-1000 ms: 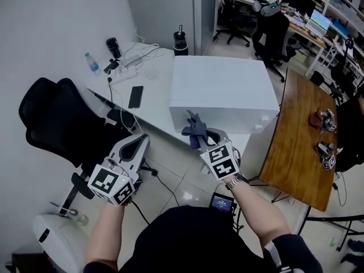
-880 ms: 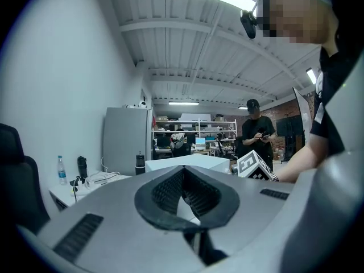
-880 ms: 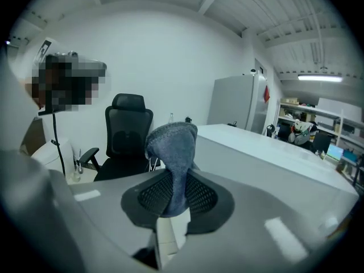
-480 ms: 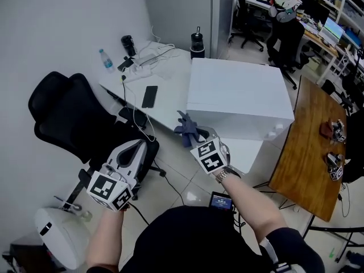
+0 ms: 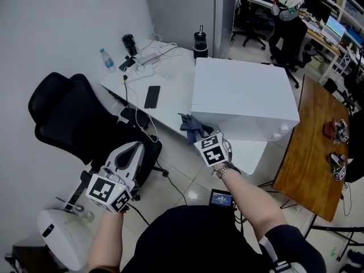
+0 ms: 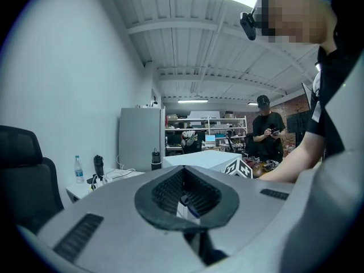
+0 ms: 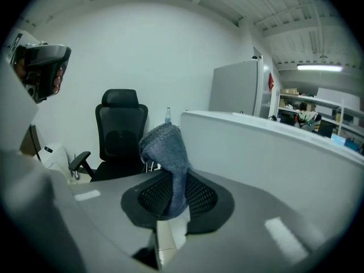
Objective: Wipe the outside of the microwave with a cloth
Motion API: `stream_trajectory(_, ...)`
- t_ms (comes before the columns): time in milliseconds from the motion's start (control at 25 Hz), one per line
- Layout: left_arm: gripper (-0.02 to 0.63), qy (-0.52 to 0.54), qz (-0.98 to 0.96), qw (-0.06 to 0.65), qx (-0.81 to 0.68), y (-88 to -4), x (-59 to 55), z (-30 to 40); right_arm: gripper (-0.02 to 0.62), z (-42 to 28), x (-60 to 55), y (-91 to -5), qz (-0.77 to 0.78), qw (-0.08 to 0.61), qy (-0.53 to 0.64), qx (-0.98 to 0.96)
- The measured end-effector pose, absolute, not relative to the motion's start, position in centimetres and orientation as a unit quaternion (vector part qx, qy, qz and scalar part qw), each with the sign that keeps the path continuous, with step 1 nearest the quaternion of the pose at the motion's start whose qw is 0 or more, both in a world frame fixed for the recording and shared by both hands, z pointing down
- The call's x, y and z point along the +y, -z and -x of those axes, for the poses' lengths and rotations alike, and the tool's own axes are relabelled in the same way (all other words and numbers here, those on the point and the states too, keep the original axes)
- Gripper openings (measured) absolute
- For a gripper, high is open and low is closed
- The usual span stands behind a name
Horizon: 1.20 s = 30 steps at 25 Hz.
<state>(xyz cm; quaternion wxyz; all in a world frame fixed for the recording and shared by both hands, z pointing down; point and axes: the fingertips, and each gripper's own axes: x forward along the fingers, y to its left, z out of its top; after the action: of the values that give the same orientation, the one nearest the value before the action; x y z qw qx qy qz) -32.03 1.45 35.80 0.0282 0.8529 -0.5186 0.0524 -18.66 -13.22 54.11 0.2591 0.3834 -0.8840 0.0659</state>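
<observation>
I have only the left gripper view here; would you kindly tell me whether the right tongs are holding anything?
Observer: Yes. The right tongs are shut on a crumpled grey-blue cloth, which sticks up from between them.
Operator: Thank you. Where is that cloth relative to the microwave?
Observer: It is close beside the near left corner of the white box-shaped microwave. I cannot tell whether they touch.
Operator: Does anything lie flat on the table near there?
Observer: A flat black phone lies on the white table, left of the microwave.
</observation>
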Motion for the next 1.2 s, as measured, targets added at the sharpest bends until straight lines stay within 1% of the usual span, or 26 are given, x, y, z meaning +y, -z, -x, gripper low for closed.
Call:
stream_trajectory(360,0.005,-0.056,-0.864,0.035,-0.5,-36.2,0.1,31.2,0.054,16.2,-13.7,-54.2,-0.406,0.256,-0.079,-0.874)
stream_trajectory(680,0.005,-0.056,-0.875,0.04,-0.48,-36.3,-0.7,28.8,0.054,12.3,-13.9,-53.8,-0.429,0.262,-0.079,-0.861)
stream_trajectory(1200,0.005,-0.06,-0.887,0.041,-0.456,-35.8,-1.1,21.7,0.054,2.9,-13.9,-53.7,-0.47,0.257,-0.098,-0.838)
